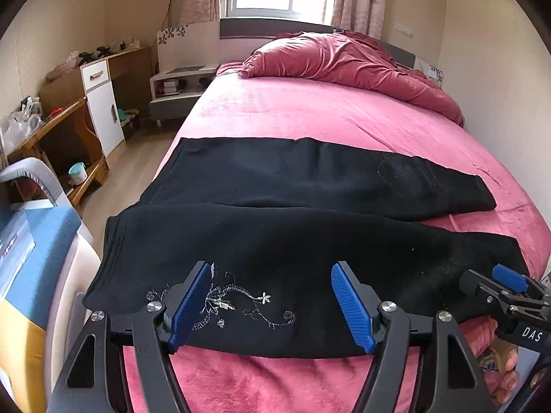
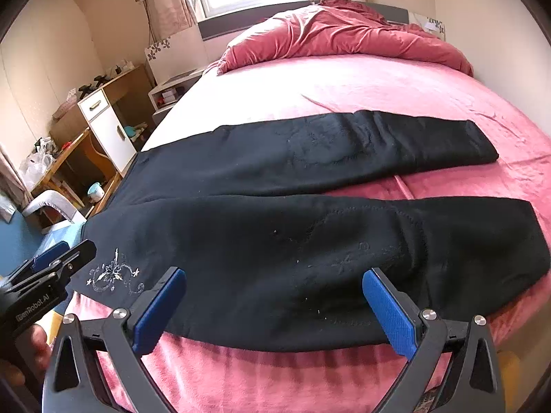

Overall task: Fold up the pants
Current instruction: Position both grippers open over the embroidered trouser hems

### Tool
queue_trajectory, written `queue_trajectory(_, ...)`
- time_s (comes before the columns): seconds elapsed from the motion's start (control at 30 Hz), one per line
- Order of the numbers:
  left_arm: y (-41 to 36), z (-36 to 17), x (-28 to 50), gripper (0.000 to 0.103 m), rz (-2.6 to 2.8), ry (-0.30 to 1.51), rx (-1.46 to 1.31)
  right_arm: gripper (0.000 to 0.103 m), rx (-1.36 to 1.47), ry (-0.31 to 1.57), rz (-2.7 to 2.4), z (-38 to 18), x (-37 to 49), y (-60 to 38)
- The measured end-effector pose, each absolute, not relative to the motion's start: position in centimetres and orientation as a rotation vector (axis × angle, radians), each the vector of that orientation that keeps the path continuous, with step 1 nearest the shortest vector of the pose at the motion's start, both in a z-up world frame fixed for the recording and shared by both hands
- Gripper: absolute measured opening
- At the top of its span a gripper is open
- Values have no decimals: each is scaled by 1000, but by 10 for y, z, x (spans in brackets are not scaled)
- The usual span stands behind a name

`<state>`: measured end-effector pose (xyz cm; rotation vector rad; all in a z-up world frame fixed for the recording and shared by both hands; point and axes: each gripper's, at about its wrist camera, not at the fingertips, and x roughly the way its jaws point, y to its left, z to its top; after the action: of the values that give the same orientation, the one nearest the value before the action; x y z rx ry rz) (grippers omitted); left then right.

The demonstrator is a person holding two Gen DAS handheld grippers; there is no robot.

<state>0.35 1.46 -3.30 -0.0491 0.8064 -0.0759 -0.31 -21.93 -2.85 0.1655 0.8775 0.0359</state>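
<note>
Black pants (image 1: 275,186) lie flat across the bed (image 1: 310,110), legs apart, waist at its left edge, nothing folded yet. Your left gripper (image 1: 272,304) and right gripper (image 2: 275,309) both gape wide over the near leg, holding nothing. Next, I'd say: pinch that leg's near edge and carry it onto the far leg.

Bed (image 1: 310,110) with pink plush cover, black pants (image 1: 275,241) spread flat across it just ahead of the fingers (image 1: 351,306), crumpled red quilt (image 1: 344,58) at the far end beyond them
</note>
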Motion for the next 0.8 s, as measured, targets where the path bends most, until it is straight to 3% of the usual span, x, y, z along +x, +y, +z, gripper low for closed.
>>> queue_trajectory(0.43,20,-36,1,83,-79,828,-71,103,168,893,41,-34,-3,-218)
queue_trajectory(0.8,22,-36,0,84,-79,830,-78,103,174,896,43,-36,-4,-219)
